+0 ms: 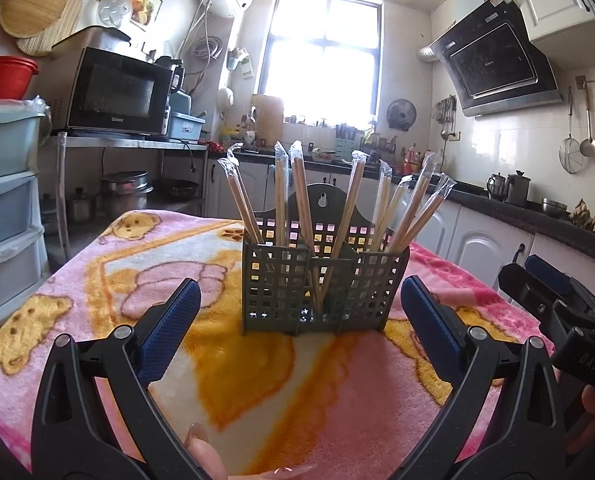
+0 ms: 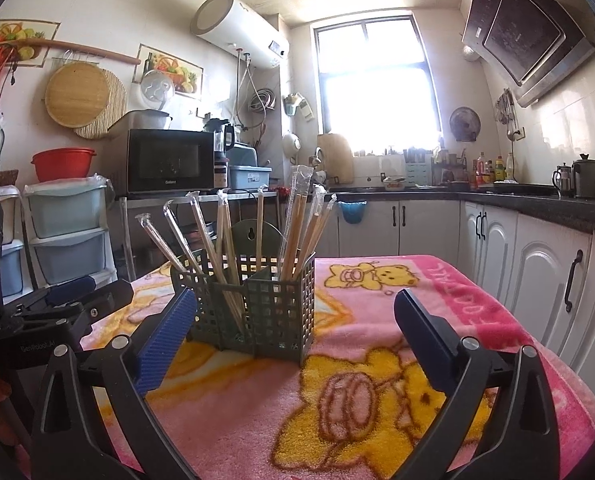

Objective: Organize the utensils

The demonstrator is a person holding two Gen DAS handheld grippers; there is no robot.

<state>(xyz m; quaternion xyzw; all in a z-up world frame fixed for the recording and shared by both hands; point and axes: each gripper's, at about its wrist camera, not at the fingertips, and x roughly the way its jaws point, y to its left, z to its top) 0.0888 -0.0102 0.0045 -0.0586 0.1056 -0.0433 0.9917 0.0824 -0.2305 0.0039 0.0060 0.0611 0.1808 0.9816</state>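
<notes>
Flanking the view up front: left gripper [image 1: 300, 299], jaws wide apart, nothing between; right gripper [image 2: 295, 314], jaws spread, empty. Beyond them, blanket [image 1: 237, 380], pink with yellow bears, covering the table. Standing on it, grey holder [image 1: 324, 286] with wrapped chopsticks [image 1: 280, 196] upright and fanned. Behind, microwave [image 1: 119, 94]; window [image 1: 321, 54].

The lower ends of the plastic-wrapped wooden chopsticks [image 1: 339, 216] are half hidden behind the grey-green perforated plastic holder [image 1: 321, 288]; through its lattice, which compartment each occupies is unclear. Right of the holder, the right gripper [image 1: 553, 304] is cut off by the frame edge.
</notes>
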